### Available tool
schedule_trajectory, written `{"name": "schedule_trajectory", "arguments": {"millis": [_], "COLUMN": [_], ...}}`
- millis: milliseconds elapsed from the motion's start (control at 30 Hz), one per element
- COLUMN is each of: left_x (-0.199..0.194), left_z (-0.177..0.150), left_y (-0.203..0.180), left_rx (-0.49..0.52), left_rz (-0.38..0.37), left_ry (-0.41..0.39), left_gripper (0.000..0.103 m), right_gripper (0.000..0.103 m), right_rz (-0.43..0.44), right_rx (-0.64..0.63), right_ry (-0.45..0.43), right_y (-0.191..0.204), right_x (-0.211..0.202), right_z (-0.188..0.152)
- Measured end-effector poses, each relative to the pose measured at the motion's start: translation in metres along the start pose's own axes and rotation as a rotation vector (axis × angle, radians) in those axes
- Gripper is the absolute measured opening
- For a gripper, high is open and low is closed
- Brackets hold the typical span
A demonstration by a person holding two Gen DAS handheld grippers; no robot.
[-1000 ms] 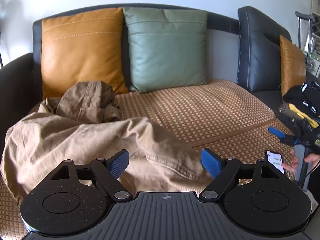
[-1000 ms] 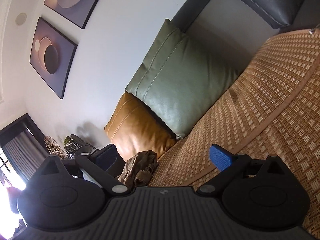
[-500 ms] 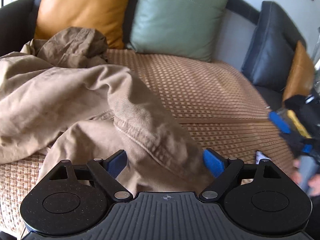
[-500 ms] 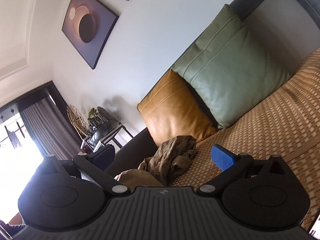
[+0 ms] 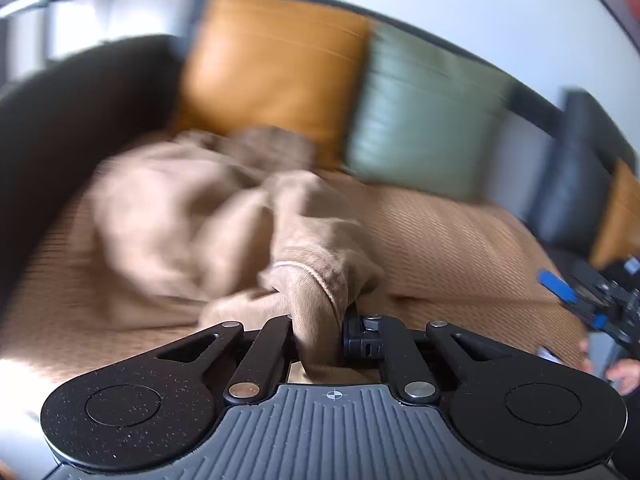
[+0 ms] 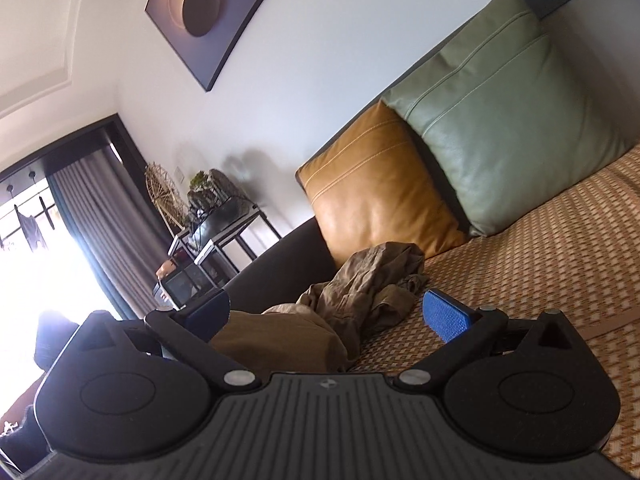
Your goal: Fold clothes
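Left gripper [image 5: 318, 332] clenched on a hemmed fold of the tan garment [image 5: 192, 232].

The garment lies heaped on the woven sofa cover [image 5: 460, 248], spreading from the jaws toward ten o'clock, below the orange cushion [image 5: 276, 60]. The right gripper [image 6: 326, 320] stands released, nothing between its blue pads [image 6: 444, 316], the crumpled cloth [image 6: 372, 280] just beyond at twelve o'clock.

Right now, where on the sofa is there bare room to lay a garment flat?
Free: the woven mat in front of the green cushion, between the tan garment and the dark cushion. Crowded: the left end by the orange cushion, under the garment and the crumpled brown one.
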State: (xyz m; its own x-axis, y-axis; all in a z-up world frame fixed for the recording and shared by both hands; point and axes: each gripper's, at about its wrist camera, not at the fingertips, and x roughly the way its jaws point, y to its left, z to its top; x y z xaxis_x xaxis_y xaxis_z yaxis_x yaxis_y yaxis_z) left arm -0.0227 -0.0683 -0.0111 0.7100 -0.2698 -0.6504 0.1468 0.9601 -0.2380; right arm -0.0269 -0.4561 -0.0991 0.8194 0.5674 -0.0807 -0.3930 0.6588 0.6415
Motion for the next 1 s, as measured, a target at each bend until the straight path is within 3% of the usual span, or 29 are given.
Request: {"name": "schedule_trajectory", "arguments": {"millis": [100,267,367,600,767,900,1000], "left_x": [-0.018,-0.029,-0.03,-0.026,-0.032,-0.029,-0.029], "left_z": [-0.002,-0.011,-0.017,-0.025,-0.036,-0.039,-0.038], "left_y": [0.047,0.108,0.125,0.156,0.181,0.189,0.189], "left_rx": [-0.108,-0.292,-0.347,-0.417,-0.473,-0.49,-0.49], "left_rz": [0.123,0.241,0.278,0.277,0.266,0.27,0.269], "left_ry": [-0.029,-0.053,-0.057,-0.056,-0.045,-0.039,-0.04], "left_gripper": [0.002,0.002,0.002,0.002,0.002,0.002,0.002], "right_gripper": [0.102,0.102,0.102,0.098,0.081,0.072,0.043], "right_rz": [0.015,-0.003,-0.057,-0.179,-0.25,-0.289,-0.272], "right_rx": [0.0,-0.03,-0.055,-0.136,-0.097,-0.083,-0.02], "right_ry": [0.035,0.117,0.188,0.365,0.452,0.502,0.539], "right_y": [0.006,0.018,0.022,0.027,0.009,0.002,-0.002], "right_x": [0.024,0.077,0.121,0.247,0.325,0.358,0.368], "right_z": [0.0,-0.005,-0.009,-0.03,-0.052,-0.07,-0.077]}}
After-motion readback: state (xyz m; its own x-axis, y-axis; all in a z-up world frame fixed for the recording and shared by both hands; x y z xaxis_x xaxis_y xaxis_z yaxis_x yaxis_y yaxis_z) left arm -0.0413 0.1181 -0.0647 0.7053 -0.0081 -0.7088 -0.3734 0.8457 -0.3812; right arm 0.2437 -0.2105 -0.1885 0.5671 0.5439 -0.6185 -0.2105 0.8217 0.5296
